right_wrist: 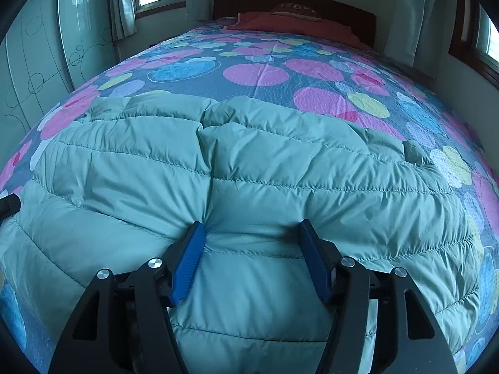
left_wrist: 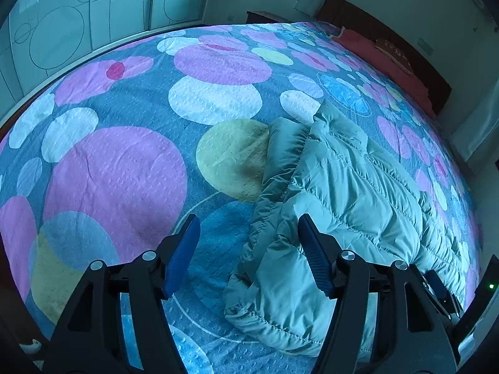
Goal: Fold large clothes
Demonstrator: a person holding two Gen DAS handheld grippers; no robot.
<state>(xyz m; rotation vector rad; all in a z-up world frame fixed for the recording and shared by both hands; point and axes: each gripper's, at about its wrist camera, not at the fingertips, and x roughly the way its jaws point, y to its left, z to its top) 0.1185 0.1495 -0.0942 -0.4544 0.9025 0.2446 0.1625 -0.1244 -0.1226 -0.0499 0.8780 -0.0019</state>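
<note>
Quilted jacket [right_wrist: 249, 187], 1 item, pale teal, padded, with stitched horizontal channels; we find it lying on the near part of the bedspread [left_wrist: 124, 155], a blue cover printed with pink, white and yellow circles, well apart from the red pillow [right_wrist: 290, 26] at the headboard end. In the left wrist view it reads as a bunched, partly doubled-over bundle with a gathered, elasticated edge along its left side; in the right wrist view it spreads wide, with a central seam or opening running away from the camera. We judge it light for its bulk, soft and springy, with a smooth shell likely to slip between the pads and to puff back open after each fold. We would take hold at a stitched line, the gathered hem or a firm edge, where the filling is thin, not mid-panel. Tongs, 2 sets, black frames with blue ribbed pads. Left gripper [left_wrist: 249, 249]: jaws spread wide and holding nothing; it hangs over the jacket's left edge, the right pad over fabric, the left over bare bedspread; contact we cannot tell. Right gripper [right_wrist: 251, 255]: jaws likewise spread wide, pinching nothing, low over the jacket's middle, with the left pad at the central seam, seemingly pressing the fabric.
</note>
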